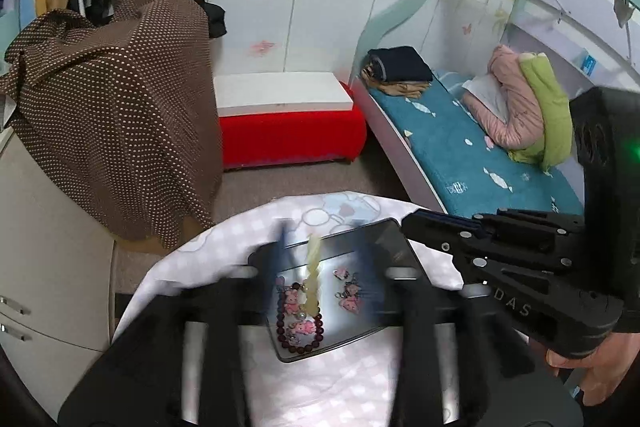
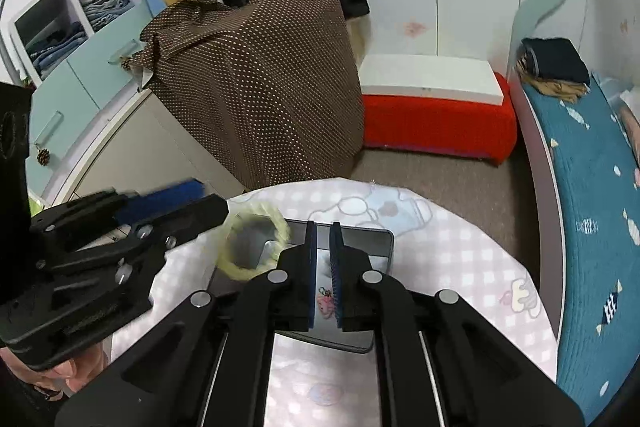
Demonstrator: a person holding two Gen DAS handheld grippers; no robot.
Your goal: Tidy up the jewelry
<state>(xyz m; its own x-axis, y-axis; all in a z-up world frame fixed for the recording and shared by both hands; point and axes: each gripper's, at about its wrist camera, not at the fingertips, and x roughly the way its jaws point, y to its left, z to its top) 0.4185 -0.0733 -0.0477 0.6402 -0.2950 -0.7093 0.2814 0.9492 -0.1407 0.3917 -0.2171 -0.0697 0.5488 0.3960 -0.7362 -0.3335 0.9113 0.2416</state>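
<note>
The pale yellow bracelet (image 2: 254, 245) hangs as an open ring above the far left corner of the grey tray (image 2: 382, 241); in my right wrist view its hole faces toward me, and in my left wrist view I see it edge-on, as a thin strip with the long axis almost upright and a little tilted to the right at the top. It is blurred in both views. My left gripper (image 1: 320, 259) is also blurred; its two blue fingers (image 1: 282, 247) seem spread apart, with the yellow bracelet between them, but I cannot tell if a finger really touches it or holds it. From the right wrist view the tip of the left gripper is just beside the ring on its left side. My right gripper (image 2: 323, 275) is over the middle of the tray, its fingers almost pressed together with only a narrow gap, and nothing is between them. Inside the tray, near its near left corner, lies a dark red bead bracelet (image 1: 299, 319) as a flat circle, with pink charms (image 1: 294, 303) on it and more pink charms (image 1: 349, 293) toward the middle of the tray. The tray lies on a round table with a pink checked cloth (image 2: 452, 259), closer to the far edge. Beyond the table are a brown dotted cover (image 2: 256, 75), a red bench (image 2: 436, 127) and a bed with a blue sheet (image 2: 592, 227).
</note>
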